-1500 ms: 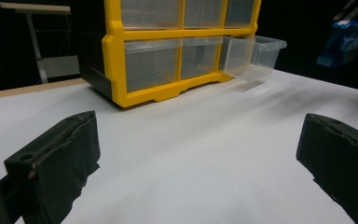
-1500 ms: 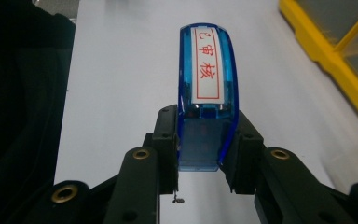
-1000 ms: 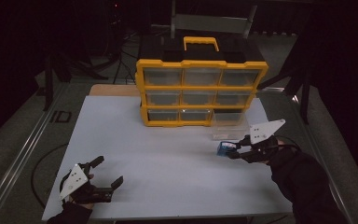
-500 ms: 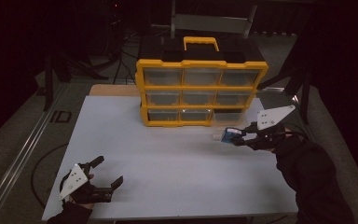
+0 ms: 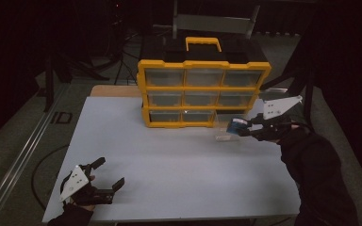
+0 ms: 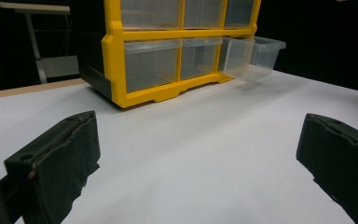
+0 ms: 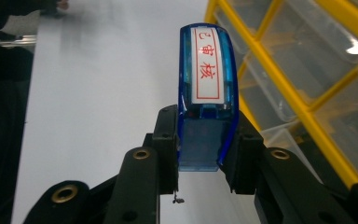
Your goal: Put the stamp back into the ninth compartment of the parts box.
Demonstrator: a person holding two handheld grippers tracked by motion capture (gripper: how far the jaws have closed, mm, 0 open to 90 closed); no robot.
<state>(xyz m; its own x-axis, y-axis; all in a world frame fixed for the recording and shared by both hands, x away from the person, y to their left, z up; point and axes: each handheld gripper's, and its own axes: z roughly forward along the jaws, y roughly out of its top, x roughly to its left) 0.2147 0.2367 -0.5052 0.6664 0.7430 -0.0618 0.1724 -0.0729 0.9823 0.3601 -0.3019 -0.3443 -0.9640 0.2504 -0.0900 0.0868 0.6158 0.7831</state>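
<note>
Item: blue self-inking stamp [image 7: 207, 93], red characters on its white label, clamped between the jaws of your right gripper [image 5: 243, 129] and held above the pulled-out clear drawer [image 6: 254, 55] at the bottom right of the yellow drawer organiser [image 5: 203, 92].

Step, as judged: stowing the stamp.

Next: lower it into the drawer, then release.

Your left gripper [image 5: 104, 181]: jaws wide apart, empty, low at the white table [image 5: 179, 165] near edge.

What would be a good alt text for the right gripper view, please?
The right gripper clamps a blue stamp with red characters on its white label, held above the white table. At the right stands a yellow drawer organizer with clear drawers.
</note>
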